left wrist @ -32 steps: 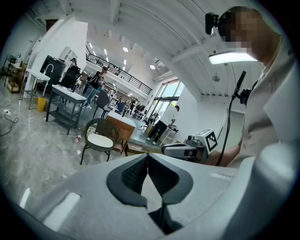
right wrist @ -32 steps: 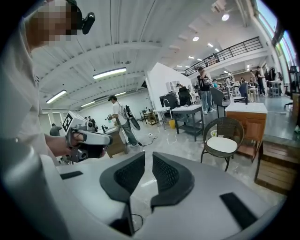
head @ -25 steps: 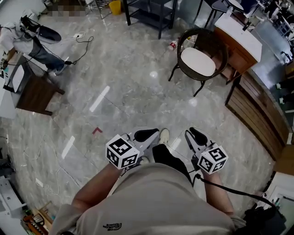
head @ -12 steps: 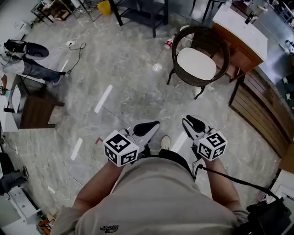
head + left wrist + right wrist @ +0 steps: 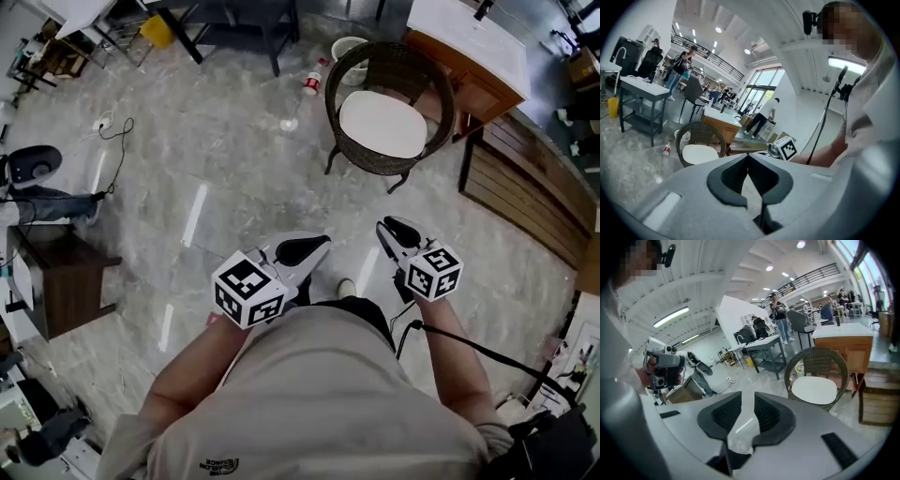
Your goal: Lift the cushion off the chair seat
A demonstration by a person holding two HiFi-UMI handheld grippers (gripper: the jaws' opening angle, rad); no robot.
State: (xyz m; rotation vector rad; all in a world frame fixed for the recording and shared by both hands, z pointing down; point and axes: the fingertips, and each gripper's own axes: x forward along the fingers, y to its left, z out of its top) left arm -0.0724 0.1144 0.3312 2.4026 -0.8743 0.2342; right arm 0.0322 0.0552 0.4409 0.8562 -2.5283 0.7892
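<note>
A white oval cushion (image 5: 382,124) lies on the seat of a dark wicker chair (image 5: 370,163) at the top of the head view, well ahead of both grippers. It also shows in the left gripper view as the cushion (image 5: 699,153) on the chair (image 5: 701,130), and in the right gripper view as the cushion (image 5: 814,389) on the chair (image 5: 820,357). My left gripper (image 5: 314,246) (image 5: 748,157) is shut, its tips meeting with nothing between them. My right gripper (image 5: 389,228) (image 5: 747,397) stands partly open and empty. Both are held out in front of the person, above the floor.
A wooden cabinet with a white top (image 5: 469,47) stands right behind the chair, and a slatted wooden unit (image 5: 525,187) runs along the right. A bottle (image 5: 310,82) and a bucket (image 5: 347,45) lie by the chair. A dark side table (image 5: 56,277) stands at left.
The person has walked toward the chair, which has slid down and left in the head view and looks nearer. Both grippers came along with unchanged jaws.
</note>
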